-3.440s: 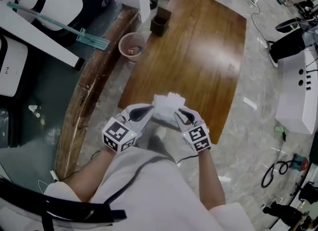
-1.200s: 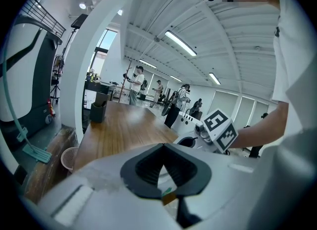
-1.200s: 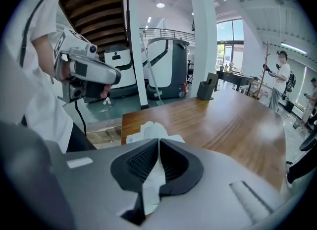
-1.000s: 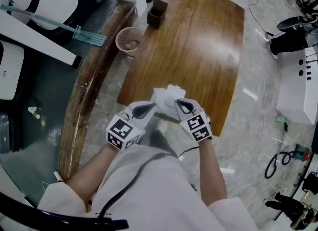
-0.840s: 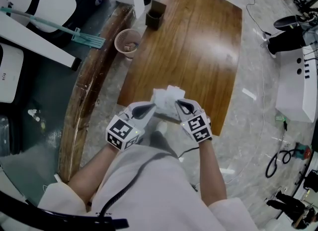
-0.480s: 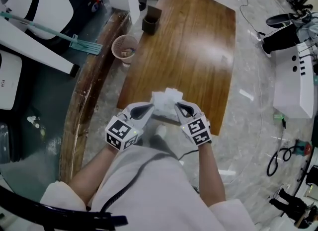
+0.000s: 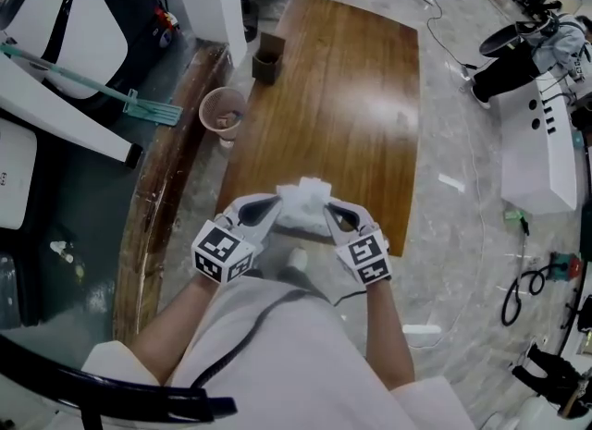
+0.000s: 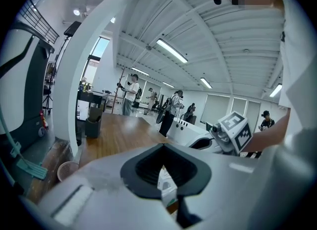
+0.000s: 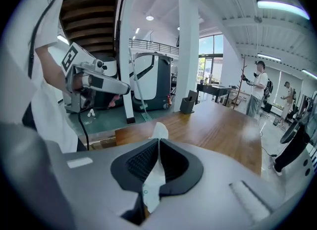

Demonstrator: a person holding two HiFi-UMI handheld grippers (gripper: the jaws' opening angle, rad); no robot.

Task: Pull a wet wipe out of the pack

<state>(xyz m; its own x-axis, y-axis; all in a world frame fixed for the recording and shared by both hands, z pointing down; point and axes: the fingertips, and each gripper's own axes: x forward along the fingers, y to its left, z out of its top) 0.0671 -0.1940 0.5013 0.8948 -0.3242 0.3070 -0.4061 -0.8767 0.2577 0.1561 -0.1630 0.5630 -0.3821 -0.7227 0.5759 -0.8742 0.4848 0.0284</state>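
While the soft white wet-wipe pack (image 7: 301, 199) is held at lower centre of the head view, over the near edge of the brown wooden table (image 7: 342, 95), it is gripped from both sides. The left gripper (image 7: 274, 204) is clamped on its printed edge; the right gripper (image 7: 331, 212) is pinched shut on a thin white sheet (image 9: 158, 172), judged the wipe. Separation is expected sideways, rightward.
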